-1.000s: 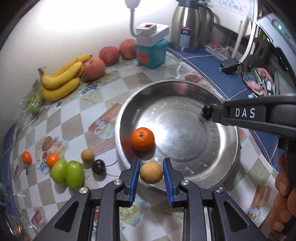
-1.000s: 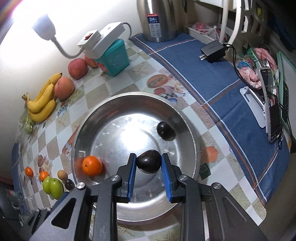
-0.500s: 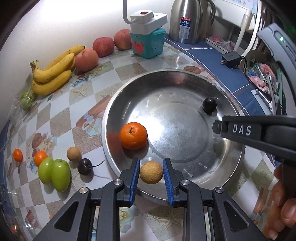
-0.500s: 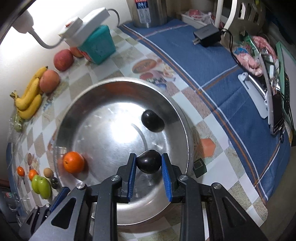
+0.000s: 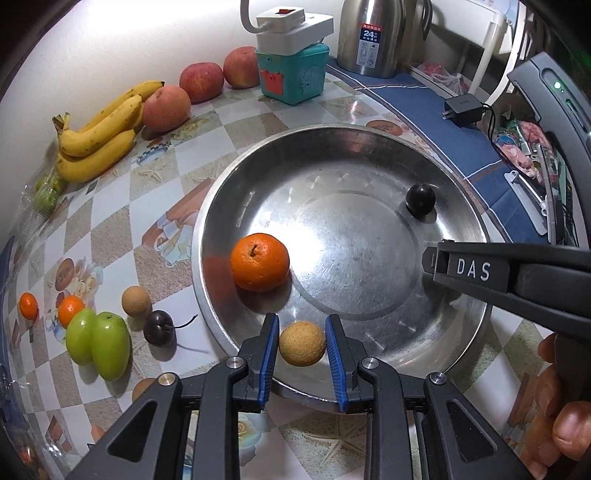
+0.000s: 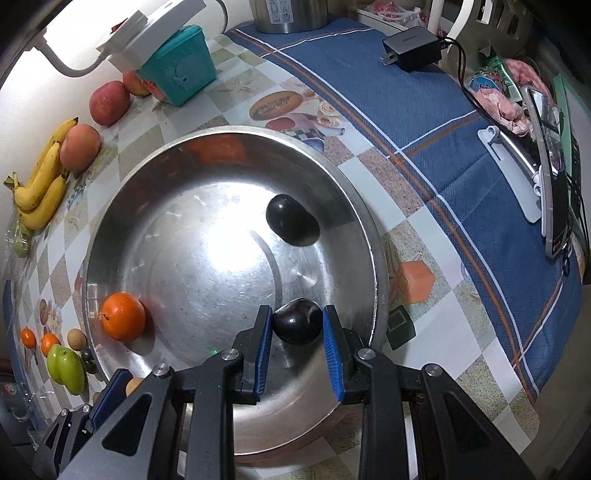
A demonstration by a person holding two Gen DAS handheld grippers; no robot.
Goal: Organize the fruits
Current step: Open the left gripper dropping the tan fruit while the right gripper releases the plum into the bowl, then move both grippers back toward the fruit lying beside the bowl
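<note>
A steel basin (image 5: 369, 147) (image 6: 354, 192) holds an orange (image 5: 259, 262) (image 6: 123, 320) and a dark plum (image 5: 420, 198) (image 6: 286, 218). My left gripper (image 5: 302, 349) is shut on a small tan longan (image 5: 302, 348) just above the basin's near rim. My right gripper (image 6: 297, 326) is shut on a dark plum (image 6: 297, 320) over the basin's near right side; its arm (image 5: 517, 277) shows in the left wrist view.
Left of the basin lie green fruits (image 5: 98, 341), a cherry (image 5: 159, 326), a longan (image 5: 136, 301) and small oranges (image 5: 70, 310). Bananas (image 5: 99, 144), apples (image 5: 201, 81), a teal box (image 5: 291, 74), a kettle (image 5: 373, 33) and a charger (image 5: 463, 109) stand further back.
Both grippers have come lower and closer over the basin, each still holding its fruit. The fruits in the basin have not moved.
</note>
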